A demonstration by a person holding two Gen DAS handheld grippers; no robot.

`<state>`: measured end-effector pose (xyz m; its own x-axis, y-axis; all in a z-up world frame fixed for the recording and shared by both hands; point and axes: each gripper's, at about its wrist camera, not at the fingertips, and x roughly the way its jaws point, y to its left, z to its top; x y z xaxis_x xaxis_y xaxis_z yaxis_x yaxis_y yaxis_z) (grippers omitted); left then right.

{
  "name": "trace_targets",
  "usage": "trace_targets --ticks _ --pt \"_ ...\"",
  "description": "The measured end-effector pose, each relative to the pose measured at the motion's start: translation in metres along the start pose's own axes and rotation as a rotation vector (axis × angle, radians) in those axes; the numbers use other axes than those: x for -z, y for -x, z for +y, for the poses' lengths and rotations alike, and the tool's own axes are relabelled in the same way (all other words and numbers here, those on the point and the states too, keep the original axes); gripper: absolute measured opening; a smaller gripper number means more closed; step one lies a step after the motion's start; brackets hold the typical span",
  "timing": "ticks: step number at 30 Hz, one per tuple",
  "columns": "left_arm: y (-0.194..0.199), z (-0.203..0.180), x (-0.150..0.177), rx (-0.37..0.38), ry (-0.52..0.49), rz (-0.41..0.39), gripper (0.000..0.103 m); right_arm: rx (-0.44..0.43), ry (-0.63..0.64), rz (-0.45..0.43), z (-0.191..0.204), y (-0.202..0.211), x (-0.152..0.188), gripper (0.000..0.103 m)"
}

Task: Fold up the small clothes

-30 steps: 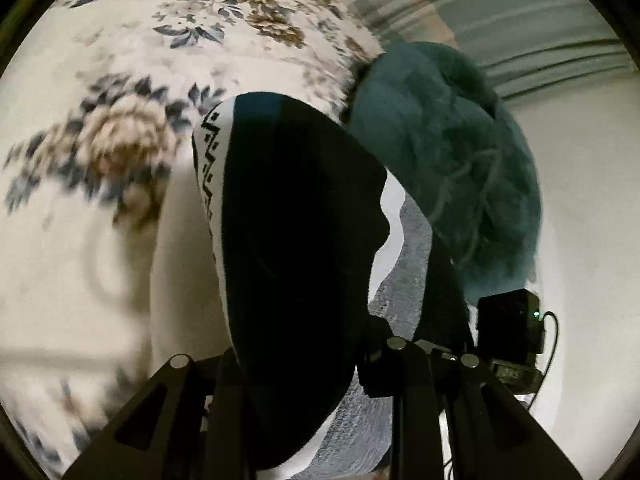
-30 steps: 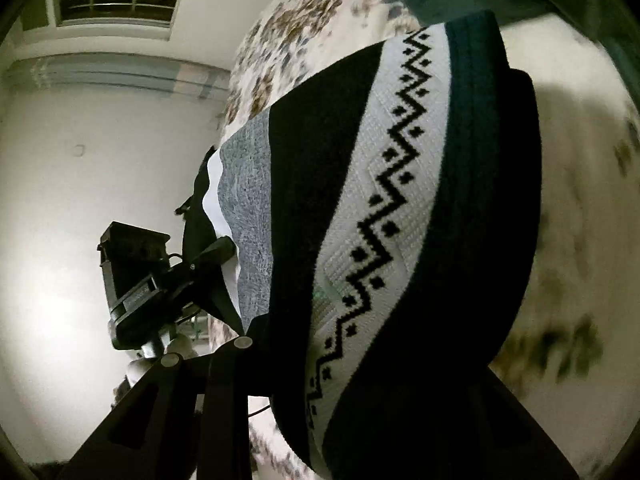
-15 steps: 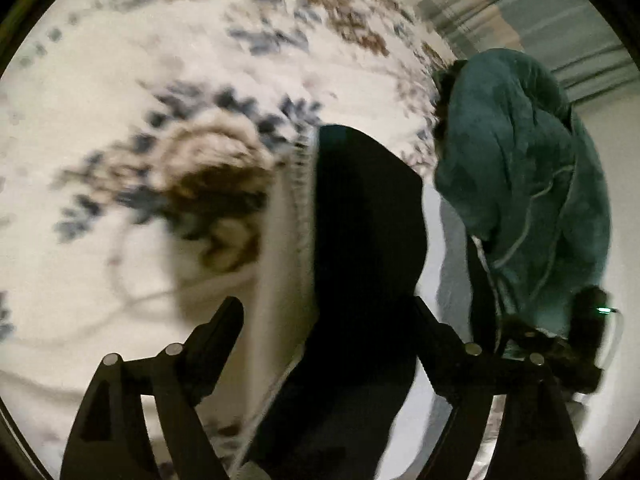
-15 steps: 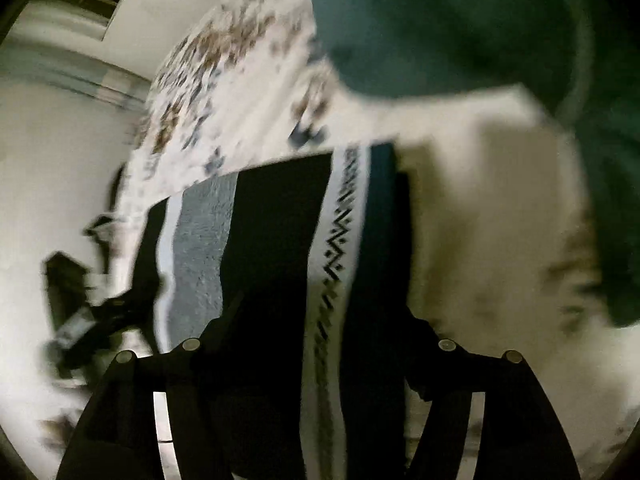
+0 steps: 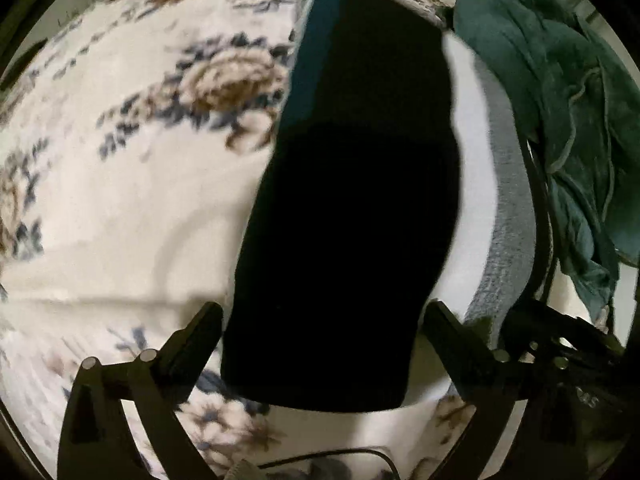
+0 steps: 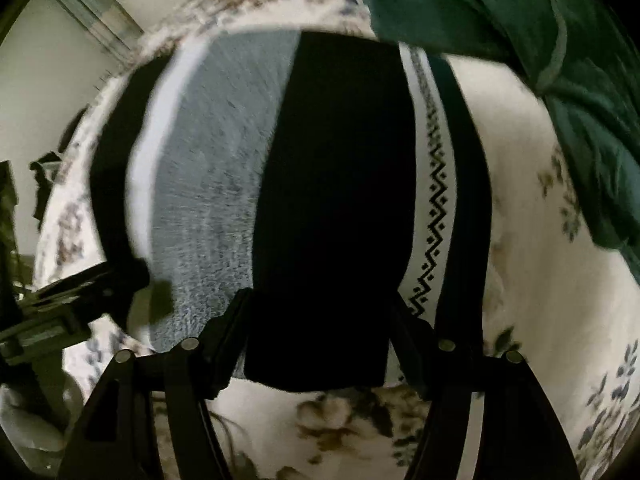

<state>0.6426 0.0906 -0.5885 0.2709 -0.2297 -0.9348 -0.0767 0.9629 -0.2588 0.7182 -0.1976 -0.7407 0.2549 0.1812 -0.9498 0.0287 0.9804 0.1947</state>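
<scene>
A small knitted garment with black, grey and white bands and a zigzag stripe lies flat on the flowered bedspread; it shows in the left wrist view (image 5: 344,208) and the right wrist view (image 6: 336,200). My left gripper (image 5: 320,320) is open, its fingers apart on either side of the garment's near black end, holding nothing. My right gripper (image 6: 318,320) is open too, its fingers straddling the near black edge. The opposite gripper shows at the frame edge in each view.
A dark green blanket (image 5: 560,100) is bunched beside the garment, also seen in the right wrist view (image 6: 540,40). The flowered bedspread (image 5: 140,180) spreads around. A thin cable (image 5: 340,454) lies near the left gripper. A wall and curtain (image 6: 52,60) stand beyond the bed.
Both grippers held the garment up shut on it a second ago. They have opened and let it go; it now lies flat on the bed and both grippers have drawn back.
</scene>
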Motion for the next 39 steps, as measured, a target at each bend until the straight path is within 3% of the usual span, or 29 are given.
trace_targets --ticks 3,6,7,12,17,30,39 --pt "0.014 -0.001 0.003 -0.018 -0.004 -0.022 0.103 0.011 -0.021 0.006 -0.002 0.007 -0.001 0.069" --pt "0.041 -0.008 0.003 -0.052 -0.023 -0.067 0.103 0.095 -0.037 -0.038 -0.002 0.034 -0.002 0.091" --pt "0.049 -0.009 0.004 -0.063 -0.028 -0.079 0.103 0.137 -0.038 -0.055 -0.002 0.046 0.002 0.103" --pt "0.107 -0.025 0.011 -0.133 -0.079 -0.137 0.103 0.289 -0.039 -0.105 0.006 0.099 0.021 0.103" --pt "0.175 -0.054 0.036 -0.162 -0.142 -0.182 0.103 0.349 -0.049 -0.178 0.027 0.177 0.047 0.103" --pt "0.386 -0.108 0.118 -0.149 -0.221 -0.338 0.103 0.41 -0.076 -0.432 0.08 0.46 0.149 0.103" --pt "0.493 -0.129 0.177 -0.128 -0.22 -0.436 0.103 0.403 -0.031 -0.571 0.12 0.605 0.227 0.103"
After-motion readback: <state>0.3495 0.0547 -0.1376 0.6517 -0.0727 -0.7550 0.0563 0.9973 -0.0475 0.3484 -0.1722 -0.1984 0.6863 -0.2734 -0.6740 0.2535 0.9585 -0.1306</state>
